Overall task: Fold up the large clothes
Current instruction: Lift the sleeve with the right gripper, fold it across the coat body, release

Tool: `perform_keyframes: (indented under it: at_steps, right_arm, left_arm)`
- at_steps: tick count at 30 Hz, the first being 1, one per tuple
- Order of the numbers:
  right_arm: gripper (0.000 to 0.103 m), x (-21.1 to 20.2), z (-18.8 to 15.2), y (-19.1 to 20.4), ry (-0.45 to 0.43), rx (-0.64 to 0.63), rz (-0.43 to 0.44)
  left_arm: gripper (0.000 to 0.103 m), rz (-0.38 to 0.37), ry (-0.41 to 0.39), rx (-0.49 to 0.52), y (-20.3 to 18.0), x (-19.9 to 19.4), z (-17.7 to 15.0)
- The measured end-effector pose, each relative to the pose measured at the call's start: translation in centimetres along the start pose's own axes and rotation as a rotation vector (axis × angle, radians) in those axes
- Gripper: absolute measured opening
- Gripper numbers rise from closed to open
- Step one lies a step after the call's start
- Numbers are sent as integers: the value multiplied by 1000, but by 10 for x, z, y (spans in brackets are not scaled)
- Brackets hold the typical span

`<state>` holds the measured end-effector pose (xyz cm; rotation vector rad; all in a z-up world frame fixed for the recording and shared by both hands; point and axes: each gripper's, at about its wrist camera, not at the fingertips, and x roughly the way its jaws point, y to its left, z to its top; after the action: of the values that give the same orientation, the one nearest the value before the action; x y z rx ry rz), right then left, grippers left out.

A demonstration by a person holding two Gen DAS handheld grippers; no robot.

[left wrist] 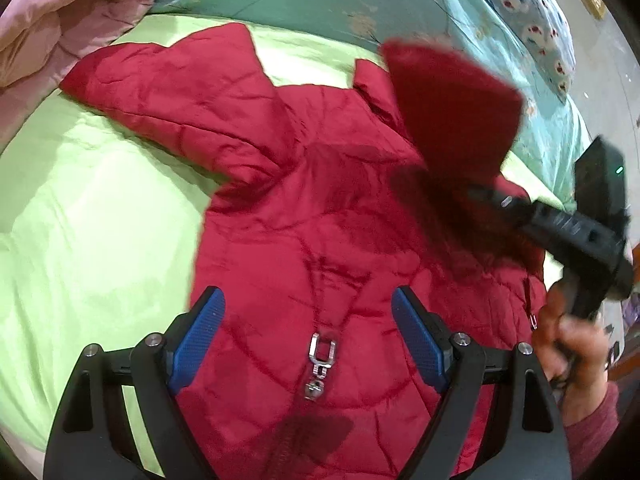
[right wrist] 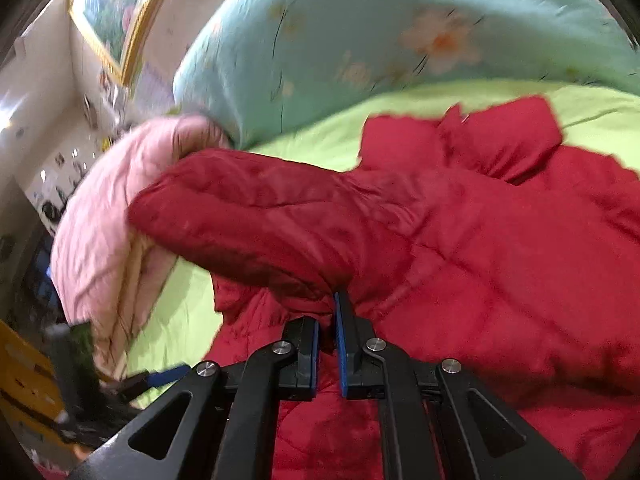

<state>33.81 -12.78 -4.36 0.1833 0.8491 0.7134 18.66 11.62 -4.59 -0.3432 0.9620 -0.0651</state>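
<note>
Right wrist view — right gripper fingers pinch red jacket sleeve; left gripper fingers wide over zipper.

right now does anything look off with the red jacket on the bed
The red jacket lies skewed on the green sheet; one sleeve, pinched in the right gripper, is lifted over the body. Left gripper hovers open.
</note>
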Motion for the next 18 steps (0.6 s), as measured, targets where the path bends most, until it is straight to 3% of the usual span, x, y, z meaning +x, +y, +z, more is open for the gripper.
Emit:
perform_keyframes:
  at_steps: [4,12,18]
  right_arm:
    - [7,27,-12,4,54,-5,-15]
    - [13,39,-30,2,101,-44,-43]
    - [14,40,-35,4,117,-70,-66]
  left_arm:
    - [86,-20,-1,-20,9,3,7]
    - [86,-81,9,-30,3,18,30]
    - [86,-168,18,-42,-9,29,55]
